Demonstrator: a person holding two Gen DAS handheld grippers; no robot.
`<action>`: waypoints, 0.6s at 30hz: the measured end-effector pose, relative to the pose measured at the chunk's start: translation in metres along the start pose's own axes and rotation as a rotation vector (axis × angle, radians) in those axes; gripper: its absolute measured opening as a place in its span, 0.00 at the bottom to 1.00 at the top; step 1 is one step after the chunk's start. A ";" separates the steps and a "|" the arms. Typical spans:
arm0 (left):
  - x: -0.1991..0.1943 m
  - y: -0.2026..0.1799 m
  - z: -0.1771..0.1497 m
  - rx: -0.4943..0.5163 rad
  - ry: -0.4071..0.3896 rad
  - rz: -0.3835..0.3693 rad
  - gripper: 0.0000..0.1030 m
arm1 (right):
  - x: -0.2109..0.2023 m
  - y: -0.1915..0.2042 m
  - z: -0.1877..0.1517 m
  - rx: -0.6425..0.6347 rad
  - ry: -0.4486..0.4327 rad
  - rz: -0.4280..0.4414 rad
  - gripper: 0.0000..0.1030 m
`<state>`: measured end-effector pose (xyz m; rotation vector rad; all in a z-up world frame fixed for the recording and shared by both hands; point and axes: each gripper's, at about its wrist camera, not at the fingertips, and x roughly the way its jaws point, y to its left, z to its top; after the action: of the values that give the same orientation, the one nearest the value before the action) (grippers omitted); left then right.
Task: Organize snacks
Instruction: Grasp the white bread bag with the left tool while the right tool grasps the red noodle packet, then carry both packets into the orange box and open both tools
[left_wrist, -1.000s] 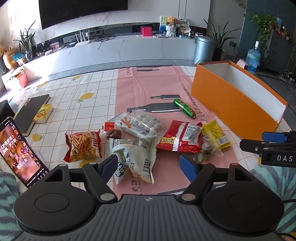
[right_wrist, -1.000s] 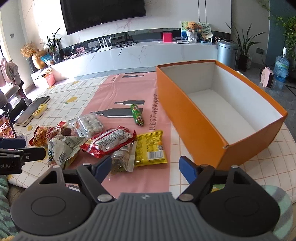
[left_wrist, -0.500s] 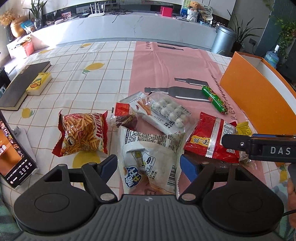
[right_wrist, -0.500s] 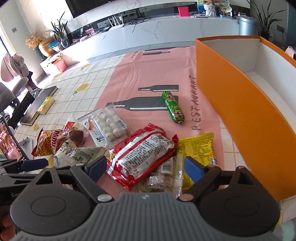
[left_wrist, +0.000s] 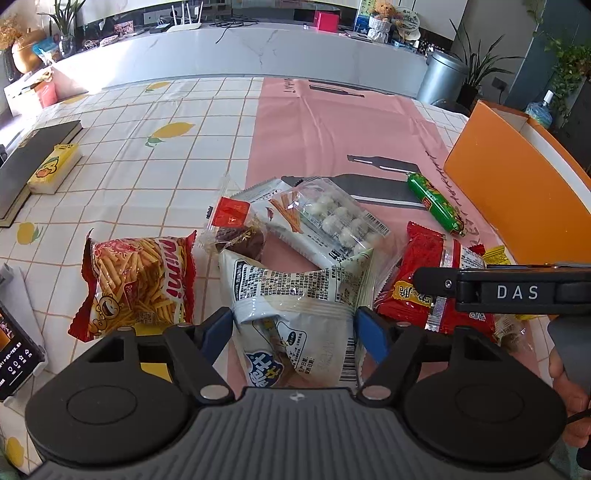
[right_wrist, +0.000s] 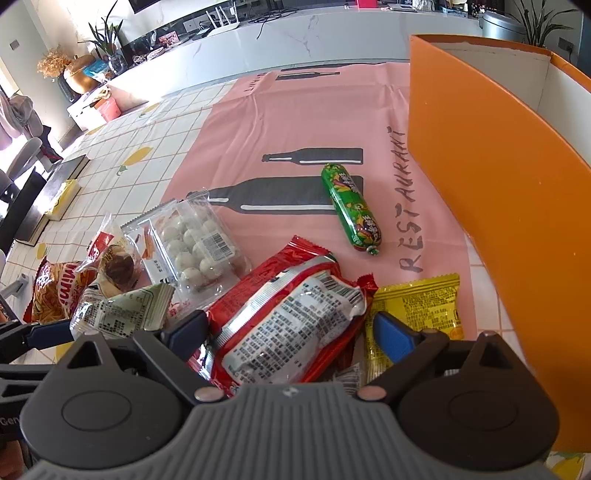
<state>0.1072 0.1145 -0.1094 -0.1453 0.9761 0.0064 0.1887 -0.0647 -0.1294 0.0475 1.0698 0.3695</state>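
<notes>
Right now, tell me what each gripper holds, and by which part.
Nothing held yet. The left gripper is closing around the white bag at its middle; the right gripper straddles the red packet, open.

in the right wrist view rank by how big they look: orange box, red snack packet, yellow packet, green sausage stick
1. orange box
2. red snack packet, though it lies nearest the camera
3. yellow packet, partly hidden by a gripper finger
4. green sausage stick, farther off

L hand-held gripper (left_wrist: 293, 328) closing round white snack bag (left_wrist: 295, 306); pads flank it; Mimi pkt (left_wrist: 138, 284) just left
</notes>
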 end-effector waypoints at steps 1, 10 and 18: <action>0.000 0.000 0.000 -0.003 -0.008 -0.005 0.76 | -0.002 0.000 -0.001 -0.006 -0.015 -0.005 0.82; -0.004 -0.006 0.000 -0.016 -0.020 -0.008 0.60 | -0.026 -0.005 -0.001 0.016 -0.079 0.009 0.51; -0.029 -0.017 0.000 -0.025 -0.059 -0.013 0.53 | -0.055 -0.019 0.007 0.085 -0.125 0.106 0.17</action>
<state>0.0923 0.0990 -0.0830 -0.1736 0.9161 0.0111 0.1762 -0.0991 -0.0838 0.2011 0.9611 0.4112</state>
